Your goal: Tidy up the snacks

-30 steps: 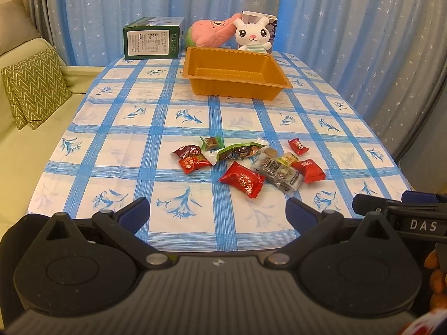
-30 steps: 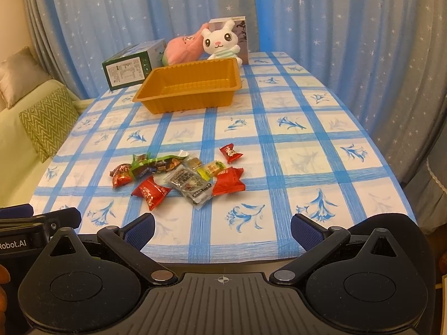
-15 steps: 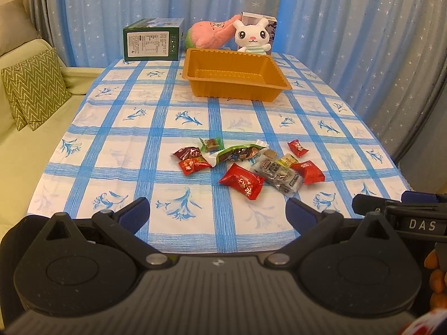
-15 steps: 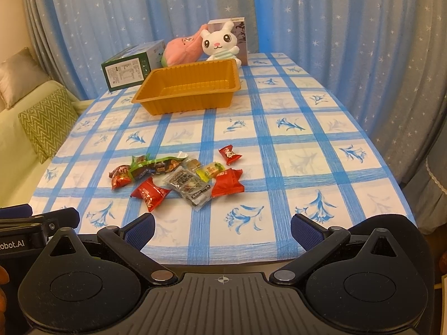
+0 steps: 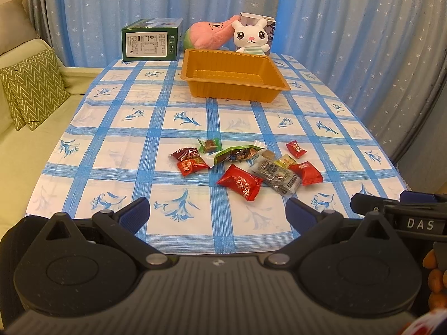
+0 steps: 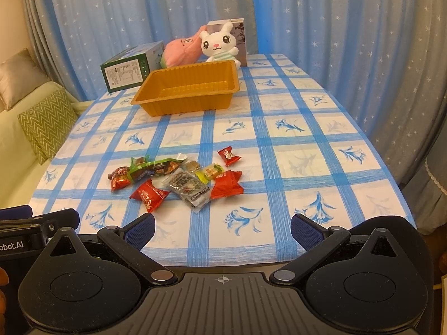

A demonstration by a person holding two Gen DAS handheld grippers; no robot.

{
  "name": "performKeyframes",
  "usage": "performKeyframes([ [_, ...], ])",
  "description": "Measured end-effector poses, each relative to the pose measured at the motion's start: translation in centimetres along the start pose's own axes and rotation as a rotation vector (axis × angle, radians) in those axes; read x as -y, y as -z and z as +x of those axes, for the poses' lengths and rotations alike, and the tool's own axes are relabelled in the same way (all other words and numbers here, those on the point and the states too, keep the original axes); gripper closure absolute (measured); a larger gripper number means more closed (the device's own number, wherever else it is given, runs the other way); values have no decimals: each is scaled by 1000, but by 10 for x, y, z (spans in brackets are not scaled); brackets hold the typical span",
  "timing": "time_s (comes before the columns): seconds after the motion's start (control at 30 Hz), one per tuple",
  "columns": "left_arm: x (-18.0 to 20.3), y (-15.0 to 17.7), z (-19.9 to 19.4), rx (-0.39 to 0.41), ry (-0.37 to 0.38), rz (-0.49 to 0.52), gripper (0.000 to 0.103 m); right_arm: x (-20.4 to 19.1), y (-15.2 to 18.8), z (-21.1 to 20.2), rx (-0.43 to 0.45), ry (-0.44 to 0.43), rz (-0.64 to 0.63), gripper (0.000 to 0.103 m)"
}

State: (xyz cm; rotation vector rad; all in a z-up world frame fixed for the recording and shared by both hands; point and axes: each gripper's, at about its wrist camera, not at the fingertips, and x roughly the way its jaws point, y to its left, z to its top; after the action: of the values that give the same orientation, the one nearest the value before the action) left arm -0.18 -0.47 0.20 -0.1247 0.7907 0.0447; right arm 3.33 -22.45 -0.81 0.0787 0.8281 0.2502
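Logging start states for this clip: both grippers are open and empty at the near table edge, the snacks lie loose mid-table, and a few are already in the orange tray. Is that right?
Not quite. The orange tray is empty; the right wrist view shows its bare bottom. The rest holds: the left gripper and right gripper are open and empty, and the snacks lie loose mid-table.
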Motion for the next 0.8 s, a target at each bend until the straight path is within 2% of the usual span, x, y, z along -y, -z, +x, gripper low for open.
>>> performKeyframes([
  [0.17,2,-1,0,-4,4,1,3,0,0,0,0,0,0,1],
  [0.8,3,-1,0,-4,5,0,3,1,0,0,0,0,1,1],
])
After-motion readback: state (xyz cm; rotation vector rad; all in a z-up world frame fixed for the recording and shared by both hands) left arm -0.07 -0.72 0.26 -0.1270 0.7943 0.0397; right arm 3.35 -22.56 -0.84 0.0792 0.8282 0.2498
